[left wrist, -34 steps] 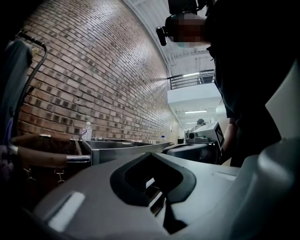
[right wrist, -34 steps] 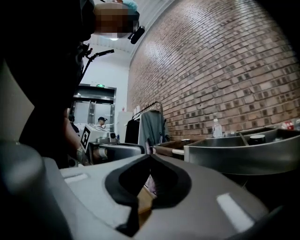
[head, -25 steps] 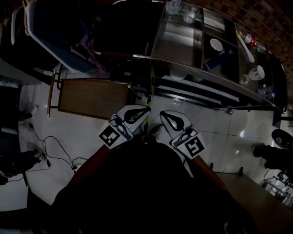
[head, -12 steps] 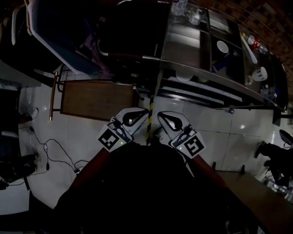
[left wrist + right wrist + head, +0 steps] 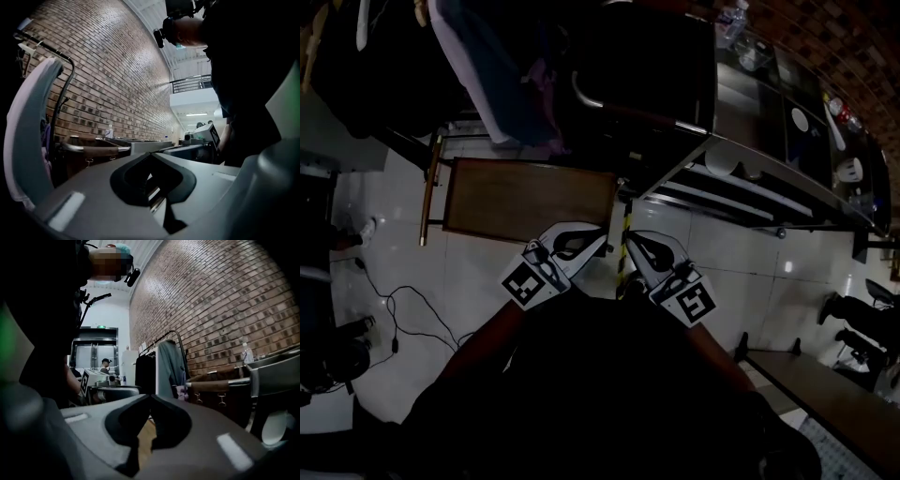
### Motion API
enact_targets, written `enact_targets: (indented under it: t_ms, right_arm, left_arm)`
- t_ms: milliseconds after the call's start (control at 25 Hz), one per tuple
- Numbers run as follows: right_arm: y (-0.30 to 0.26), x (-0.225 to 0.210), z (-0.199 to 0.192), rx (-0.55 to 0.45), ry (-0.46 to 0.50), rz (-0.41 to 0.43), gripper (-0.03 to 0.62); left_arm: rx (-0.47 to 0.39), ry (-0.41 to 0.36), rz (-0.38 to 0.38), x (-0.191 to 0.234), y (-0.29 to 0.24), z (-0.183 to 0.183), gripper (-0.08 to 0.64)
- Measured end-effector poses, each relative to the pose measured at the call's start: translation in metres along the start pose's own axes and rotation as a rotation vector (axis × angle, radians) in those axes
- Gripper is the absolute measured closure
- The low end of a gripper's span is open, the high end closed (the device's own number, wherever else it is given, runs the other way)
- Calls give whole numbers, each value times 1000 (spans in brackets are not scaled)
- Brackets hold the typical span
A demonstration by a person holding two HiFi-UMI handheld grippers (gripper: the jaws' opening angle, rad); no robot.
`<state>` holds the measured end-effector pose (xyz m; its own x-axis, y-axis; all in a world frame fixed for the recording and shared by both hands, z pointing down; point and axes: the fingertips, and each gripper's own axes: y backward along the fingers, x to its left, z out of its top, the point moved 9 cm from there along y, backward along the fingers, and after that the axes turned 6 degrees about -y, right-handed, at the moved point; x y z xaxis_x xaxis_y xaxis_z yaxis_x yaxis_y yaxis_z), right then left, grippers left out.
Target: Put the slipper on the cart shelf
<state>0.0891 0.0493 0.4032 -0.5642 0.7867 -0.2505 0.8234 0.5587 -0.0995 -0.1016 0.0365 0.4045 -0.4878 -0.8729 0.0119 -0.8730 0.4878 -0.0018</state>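
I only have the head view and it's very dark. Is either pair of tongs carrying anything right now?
Observer: No. The left gripper view shows the grey left tongs shut, nothing between them.
Operator: And the right?
Observer: The grey right tongs are shut and empty too, in their own view.
Operator: Anyone nearby?
Observer: A person in a dark cap stands far off by the steel lift doors.

The person wore a dark, near-black top [image 5: 600, 394] and a black head-mounted camera [image 5: 180, 7]. The left gripper [image 5: 598, 232] and the right gripper [image 5: 636, 237] were pale grey plastic, with curved, teardrop-shaped jaws lined in black padding. Each bore a white cube with black square markers [image 5: 526, 282] at its rear.
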Motion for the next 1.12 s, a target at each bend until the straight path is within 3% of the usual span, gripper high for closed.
enact_targets:
  t_ms: [520,1120]
  right_arm:
    - [-92,117,-20,-5,-6,-109,591]
    - [-98,141,-8,-20,52,-94,591]
  left_arm:
    - [17,37,-116,40,139,-8,557]
    - [1,14,-120,30,152,3,557]
